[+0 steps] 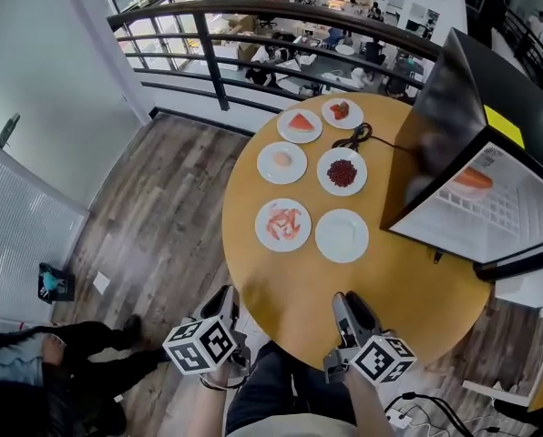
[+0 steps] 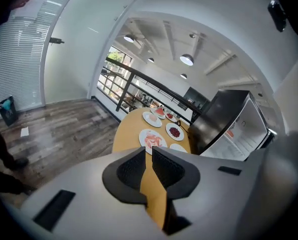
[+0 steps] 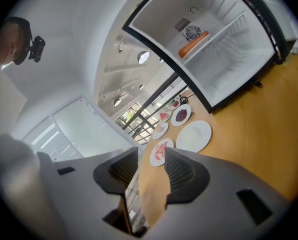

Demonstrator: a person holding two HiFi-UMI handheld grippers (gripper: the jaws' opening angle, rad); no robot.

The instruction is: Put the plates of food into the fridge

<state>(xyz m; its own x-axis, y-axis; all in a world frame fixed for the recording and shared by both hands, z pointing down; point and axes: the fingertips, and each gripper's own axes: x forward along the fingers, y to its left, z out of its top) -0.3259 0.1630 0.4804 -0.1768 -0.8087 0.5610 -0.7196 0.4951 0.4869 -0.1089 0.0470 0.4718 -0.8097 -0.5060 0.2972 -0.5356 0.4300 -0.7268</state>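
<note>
Both claws are at the edge of the round yellow wooden table [image 1: 408,280], well apart from the small black fridge [image 1: 454,126] that stands open on it. The left gripper [image 1: 228,297] has its jaws only slightly apart and the right gripper [image 1: 349,303] a little wider. Neither holds anything; bare tabletop shows through each gap.

Six white plates lie in two rows just beside the fridge's open side, none inside yet. I'd start with the white plate with pale contents [image 1: 342,235], which is among the closest to the fridge mouth and on your right claw's side.

- **Approach:** Spread the jaws wider before you reach the plate, and come in low.
- **Grip:** Pinch the rim on the side away from the fridge, so the plate leads the way in.
- **Carry:** Keep it level throughout.
- **Placement:** Aim for the white wire shelf [image 1: 490,212] inside the fridge, clear of the orange food [image 1: 473,178] lying there.
- **Hazard:** Mind the black cable [image 1: 353,137] coiled just beside the fridge, among the farther plates.
</note>
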